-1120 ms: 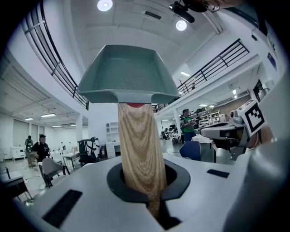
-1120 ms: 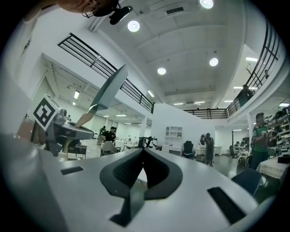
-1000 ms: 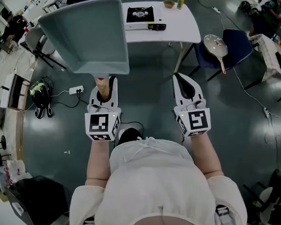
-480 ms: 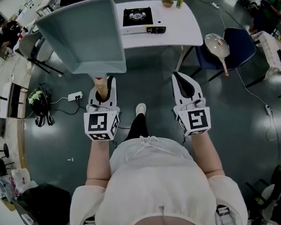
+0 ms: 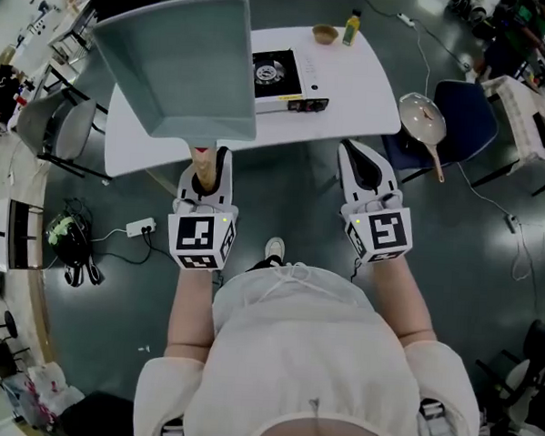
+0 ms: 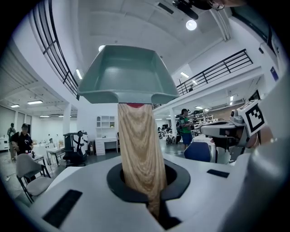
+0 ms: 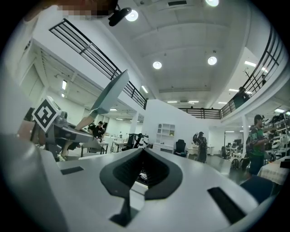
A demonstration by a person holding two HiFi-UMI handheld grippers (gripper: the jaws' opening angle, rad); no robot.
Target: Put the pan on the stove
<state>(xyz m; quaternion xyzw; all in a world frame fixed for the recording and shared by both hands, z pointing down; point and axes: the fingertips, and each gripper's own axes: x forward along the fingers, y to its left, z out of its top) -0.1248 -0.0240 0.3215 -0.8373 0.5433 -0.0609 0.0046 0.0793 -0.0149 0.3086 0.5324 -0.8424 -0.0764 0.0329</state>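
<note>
Left tool [image 5: 208, 160]: white moulded shell, black lining, tapering toward tip; left cube [image 5: 200, 242] at rear, white, black square marker on each visible face, small green light [image 5: 220, 223] at top edge
Right tool [image 5: 358, 159]: same build, right cube [image 5: 379, 235] alike
Gripper views: white body, black teardrop-shaped recess [image 7: 140, 174], black rectangular slots [image 7: 225, 204] either side
Person: cream long-sleeved top [image 5: 302, 351], drawstring bow [image 5: 283, 275] at front, sleeves [image 5: 161, 389] bunched above elbows, white shoe [image 5: 274, 249]

The left hand-held gripper [image 6: 148, 183] clamps the wooden handle [image 6: 139, 149] of the teal pan [image 6: 127, 74].
</note>
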